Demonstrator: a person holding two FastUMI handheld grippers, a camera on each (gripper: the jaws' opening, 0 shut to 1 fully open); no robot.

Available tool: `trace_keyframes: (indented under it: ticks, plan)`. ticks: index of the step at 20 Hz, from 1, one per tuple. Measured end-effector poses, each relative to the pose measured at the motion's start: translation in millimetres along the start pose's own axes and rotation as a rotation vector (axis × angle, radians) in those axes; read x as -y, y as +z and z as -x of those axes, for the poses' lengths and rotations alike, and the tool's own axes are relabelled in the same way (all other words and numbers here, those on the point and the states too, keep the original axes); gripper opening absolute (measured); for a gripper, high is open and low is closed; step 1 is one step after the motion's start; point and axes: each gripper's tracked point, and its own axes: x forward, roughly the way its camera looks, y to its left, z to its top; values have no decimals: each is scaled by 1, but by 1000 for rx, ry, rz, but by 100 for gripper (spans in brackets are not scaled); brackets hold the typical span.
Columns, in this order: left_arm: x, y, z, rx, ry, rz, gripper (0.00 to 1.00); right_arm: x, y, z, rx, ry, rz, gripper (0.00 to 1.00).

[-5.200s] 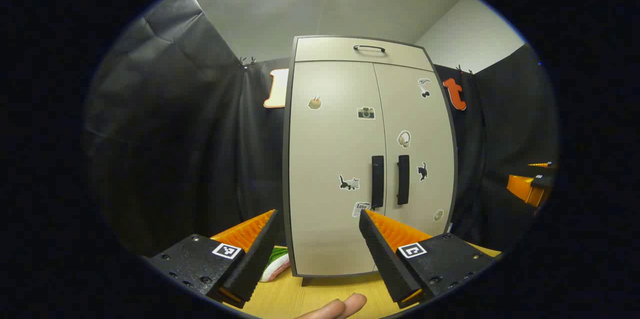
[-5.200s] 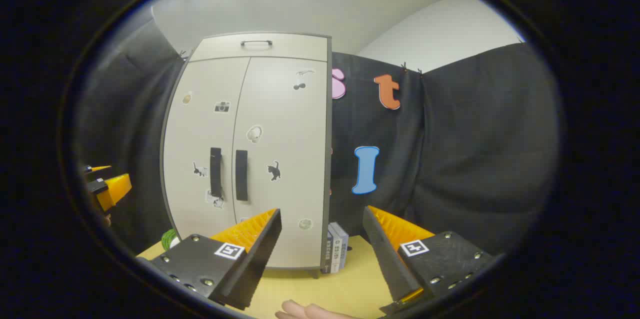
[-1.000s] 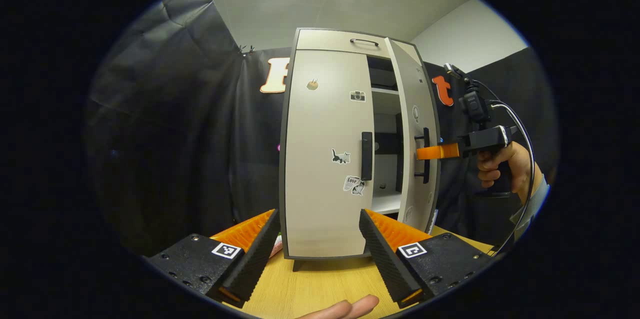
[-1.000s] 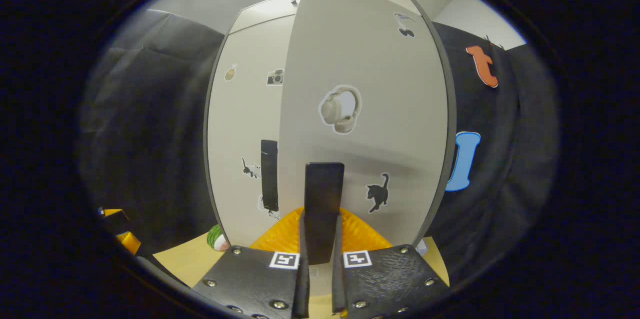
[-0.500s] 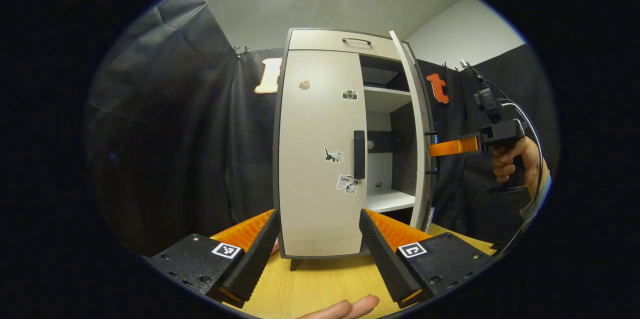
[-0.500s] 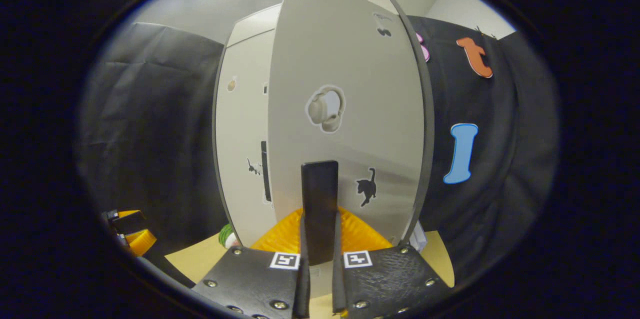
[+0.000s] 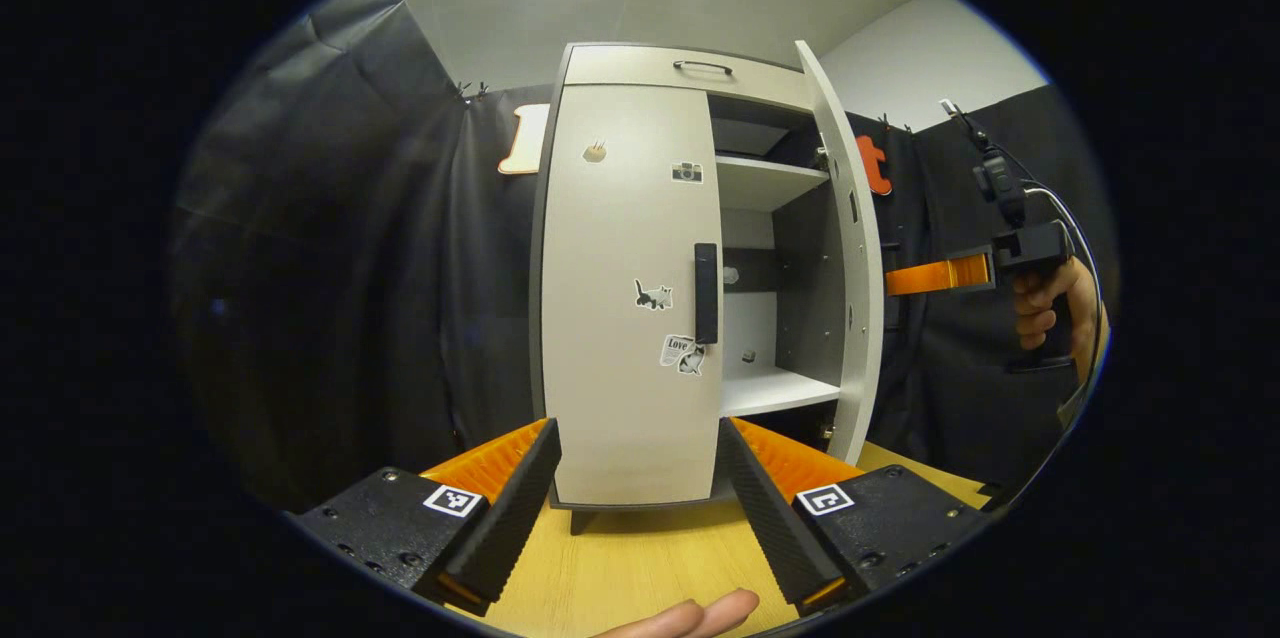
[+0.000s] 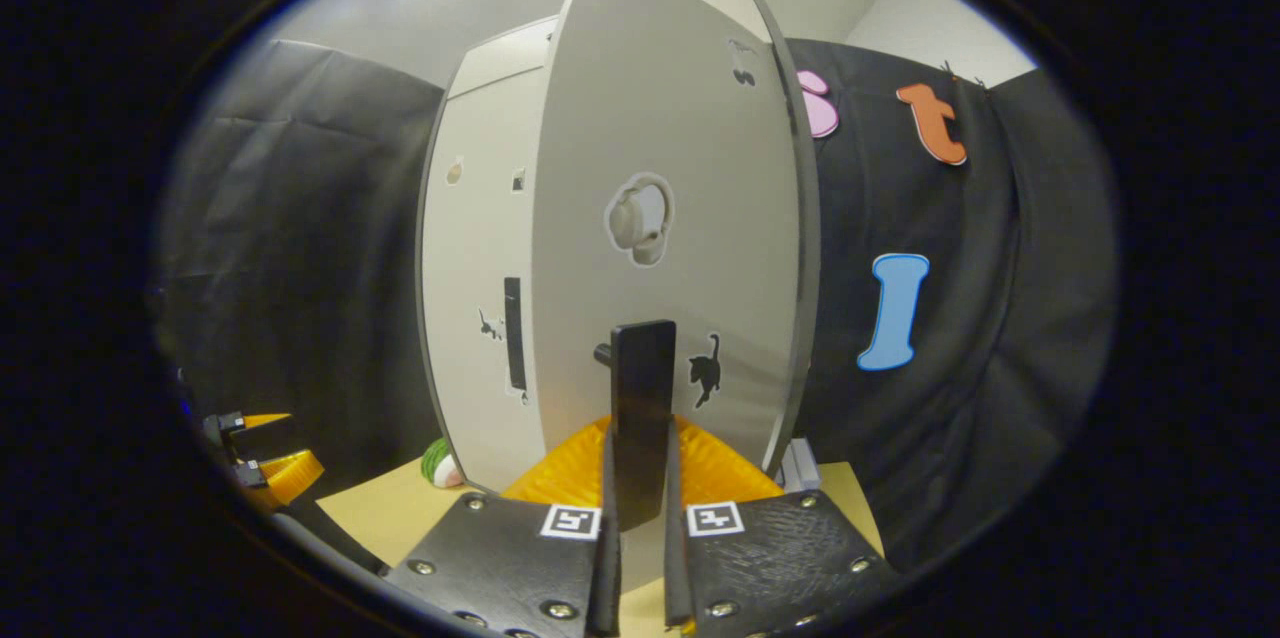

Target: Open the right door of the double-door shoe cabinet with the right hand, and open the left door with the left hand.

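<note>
Cabinet [image 7: 640, 68] stands on the wooden table [image 7: 640, 568], its right door [image 8: 670, 188] swung wide and shelves showing inside. My right gripper [image 8: 640, 478] is clamped on that door's handle [image 8: 643, 388]. Left of it, the left door [image 7: 625, 318] sits shut with its handle [image 7: 706, 293] untouched. My left gripper [image 7: 640, 463] hovers before the cabinet, fingers spread wide, holding nothing.

Left gripper [image 7: 637, 478]: fingers spread wide, holding nothing, level before the cabinet's [image 7: 625, 298] closed left door; fingertip of the holding hand [image 7: 690, 615] beneath. Right gripper [image 8: 640, 478]: fingers pressed together on the right door's handle [image 8: 642, 418], hand [image 7: 1050, 303] gripping its grip.
</note>
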Motion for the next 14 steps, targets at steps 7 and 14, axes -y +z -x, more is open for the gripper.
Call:
trace_keyframes:
  ticks: [7, 14]
  plan:
    - [2, -7, -3, -8, -1, -14, 98, 24, 0, 19, 4, -32, -20, 17]
    - [19, -11, -4, -3, -34, -19, 98, 77, -1, 37, 0, -161, -5, 16]
